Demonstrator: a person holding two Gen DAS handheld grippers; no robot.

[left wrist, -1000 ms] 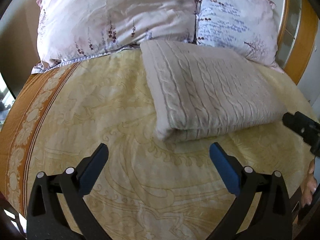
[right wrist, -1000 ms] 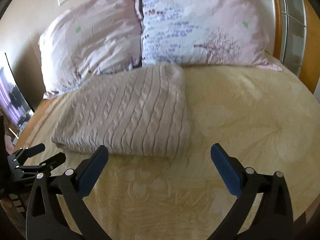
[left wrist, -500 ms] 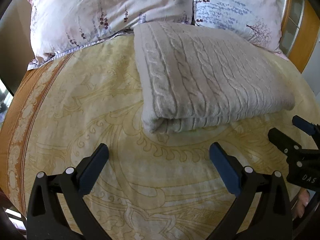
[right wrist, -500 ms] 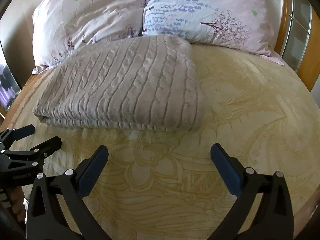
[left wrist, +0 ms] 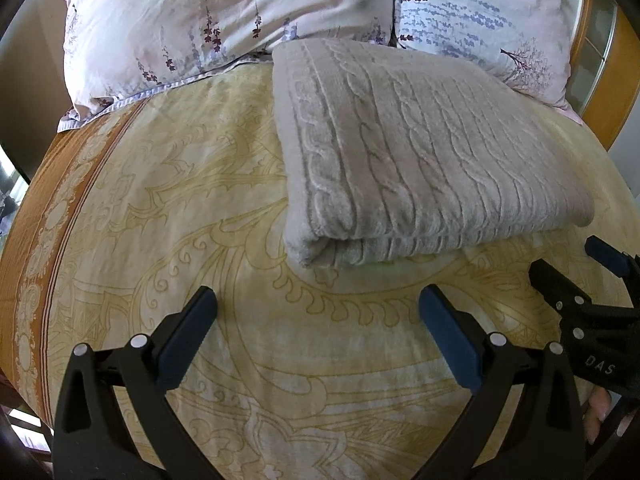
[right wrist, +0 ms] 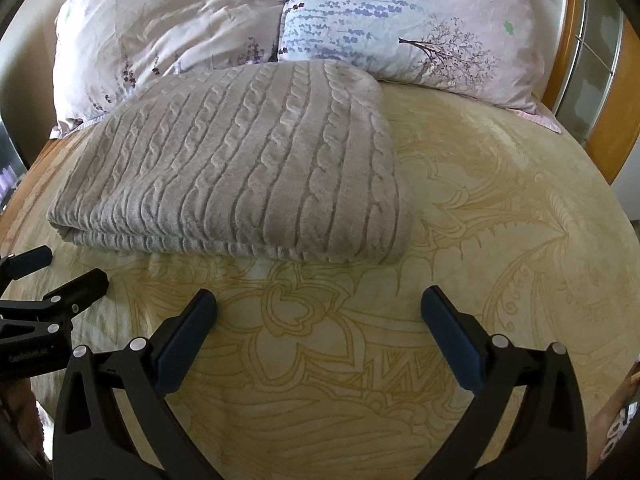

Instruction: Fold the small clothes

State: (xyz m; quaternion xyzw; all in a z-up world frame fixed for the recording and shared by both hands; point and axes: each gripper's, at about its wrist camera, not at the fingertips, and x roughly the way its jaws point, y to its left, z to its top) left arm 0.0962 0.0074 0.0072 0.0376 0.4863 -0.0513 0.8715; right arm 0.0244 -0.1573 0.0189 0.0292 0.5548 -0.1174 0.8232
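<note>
A folded grey cable-knit garment (left wrist: pixel 420 152) lies on the yellow patterned bedspread (left wrist: pixel 180 200), its far edge against the pillows. It also shows in the right wrist view (right wrist: pixel 248 168). My left gripper (left wrist: pixel 318 312) is open and empty, just short of the garment's near left corner. My right gripper (right wrist: pixel 318 314) is open and empty, just short of the garment's near edge toward its right corner. The right gripper also shows at the right edge of the left wrist view (left wrist: pixel 560 268), and the left gripper at the left edge of the right wrist view (right wrist: pixel 60 272).
Two floral pillows (left wrist: pixel 224 16) (right wrist: pixel 400 24) lean at the head of the bed. A wooden headboard frame (right wrist: pixel 600 112) stands at the right. The bedspread has an orange border (left wrist: pixel 44 208) along the left bed edge.
Both grippers have moved closer to the garment's near edge, which now looks larger. Both stayed open.
</note>
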